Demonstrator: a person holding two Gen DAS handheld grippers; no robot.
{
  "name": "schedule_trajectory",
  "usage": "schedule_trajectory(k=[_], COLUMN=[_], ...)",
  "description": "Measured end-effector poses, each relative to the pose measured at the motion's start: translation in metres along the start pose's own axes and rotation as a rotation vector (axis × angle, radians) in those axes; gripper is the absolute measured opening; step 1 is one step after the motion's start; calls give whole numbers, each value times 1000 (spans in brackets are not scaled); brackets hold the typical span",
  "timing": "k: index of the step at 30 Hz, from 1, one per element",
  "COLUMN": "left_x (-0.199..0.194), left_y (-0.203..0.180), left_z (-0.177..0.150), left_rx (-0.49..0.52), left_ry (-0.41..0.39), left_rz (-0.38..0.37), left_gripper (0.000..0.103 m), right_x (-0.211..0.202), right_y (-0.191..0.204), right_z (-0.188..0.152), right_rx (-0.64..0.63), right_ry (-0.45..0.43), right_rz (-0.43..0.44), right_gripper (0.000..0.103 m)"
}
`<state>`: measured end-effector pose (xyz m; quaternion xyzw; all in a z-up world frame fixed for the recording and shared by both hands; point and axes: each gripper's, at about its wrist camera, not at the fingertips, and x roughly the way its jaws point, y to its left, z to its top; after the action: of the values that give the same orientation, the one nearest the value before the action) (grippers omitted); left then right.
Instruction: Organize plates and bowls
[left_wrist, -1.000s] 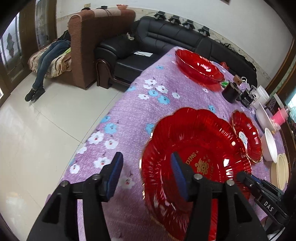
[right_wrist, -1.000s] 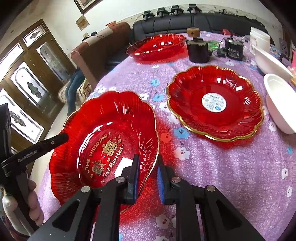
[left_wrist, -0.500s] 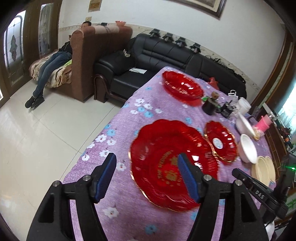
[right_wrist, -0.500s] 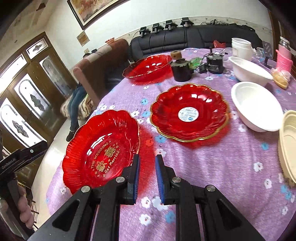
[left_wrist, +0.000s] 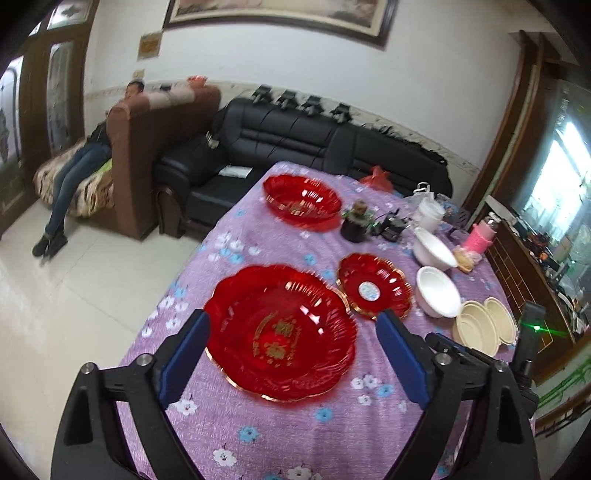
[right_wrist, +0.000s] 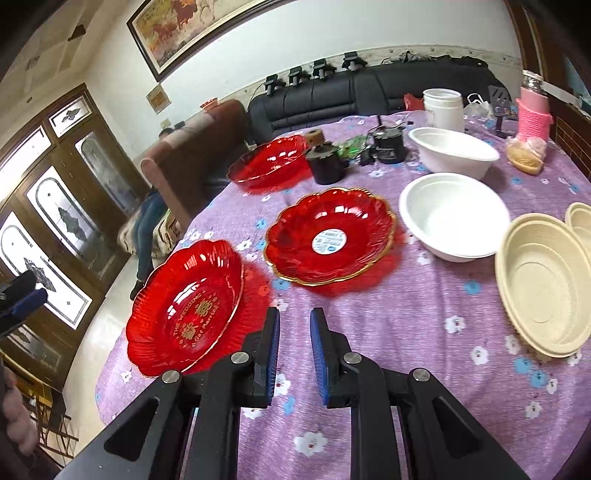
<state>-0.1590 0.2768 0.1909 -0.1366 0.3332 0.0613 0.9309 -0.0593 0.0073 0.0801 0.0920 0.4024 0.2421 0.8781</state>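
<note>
Landmark: the large red wedding plate (left_wrist: 280, 332), lying flat near the worktop (right_wrist: 388, 325) edge closest to me. My left tongs (left_wrist: 291, 350) hover above it; their jaws have just been opening and now stand spread wide, with nothing between the pads. My right tongs (right_wrist: 293, 350) hang just right of the plate, jaws drawn nearly together, a narrow gap showing, pinching nothing. Right of the landmark and a little beyond it lies the smaller gold-rimmed red plate (right_wrist: 328, 236); beyond that, a third red dish (right_wrist: 269, 162). Further right are two white bowls (right_wrist: 454, 218) and the cream bowls (right_wrist: 543, 284).

Judged step: fetching the gold-rimmed plate for stacking on the landmark. To do it well, I would approach low, pinch the scalloped rim squarely, lift level, and centre it before release.
</note>
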Motion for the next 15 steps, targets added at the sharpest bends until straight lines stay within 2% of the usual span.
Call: schedule_trajectory(k=[4, 8, 15], left_x=[-9, -5, 14], left_y=[-19, -32, -44], left_z=[7, 11, 17], left_rx=[54, 74, 77], left_ry=[-42, -9, 51], left_rz=[9, -29, -47], left_gripper=[98, 99, 99], right_x=[-7, -10, -8], right_y=[-8, -15, -22], right_z=[1, 4, 7], right_rx=[11, 23, 33], right_ry=[-15, -23, -20], right_rz=[-1, -3, 1], right_gripper=[20, 23, 25])
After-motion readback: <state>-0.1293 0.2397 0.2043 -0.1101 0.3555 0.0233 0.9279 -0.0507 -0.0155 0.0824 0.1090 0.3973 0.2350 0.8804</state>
